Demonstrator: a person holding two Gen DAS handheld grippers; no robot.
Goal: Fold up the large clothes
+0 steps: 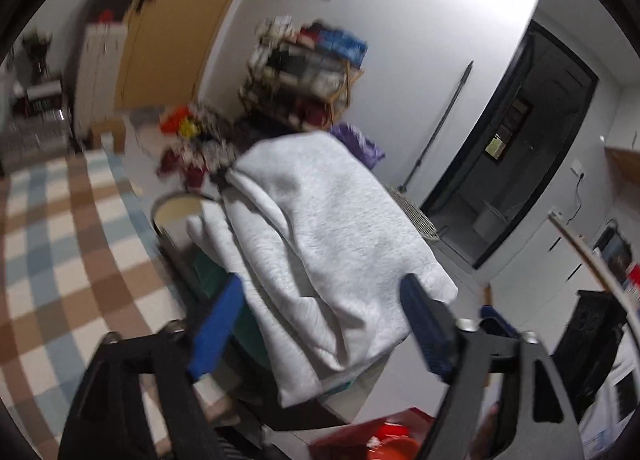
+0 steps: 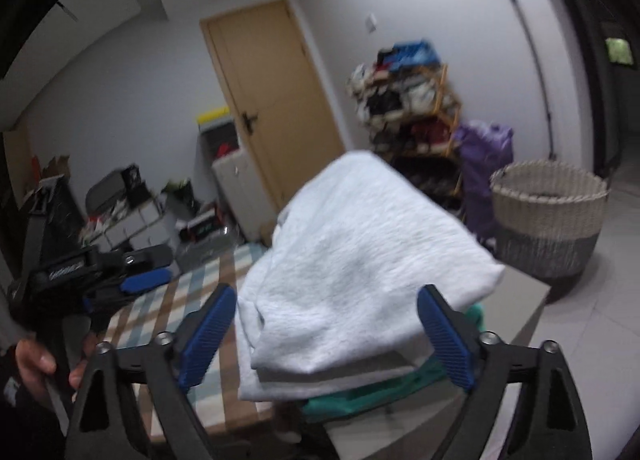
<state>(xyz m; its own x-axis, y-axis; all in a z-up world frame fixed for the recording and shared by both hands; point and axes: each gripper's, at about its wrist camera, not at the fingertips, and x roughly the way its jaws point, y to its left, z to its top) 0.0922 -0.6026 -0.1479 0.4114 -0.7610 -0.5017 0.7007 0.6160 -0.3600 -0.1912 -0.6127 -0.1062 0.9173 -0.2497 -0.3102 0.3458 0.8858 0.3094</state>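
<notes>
From my left wrist, my left gripper has its jaws apart, empty — the folded grey garment lies ahead on a green one. From my right wrist, my right gripper likewise gapes; no writing readable.

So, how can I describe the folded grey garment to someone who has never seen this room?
Find the wooden door, then look in front of it. The folded grey garment lies on top of a stack, directly over a green one. It is the only pale, fleecy piece.
</notes>
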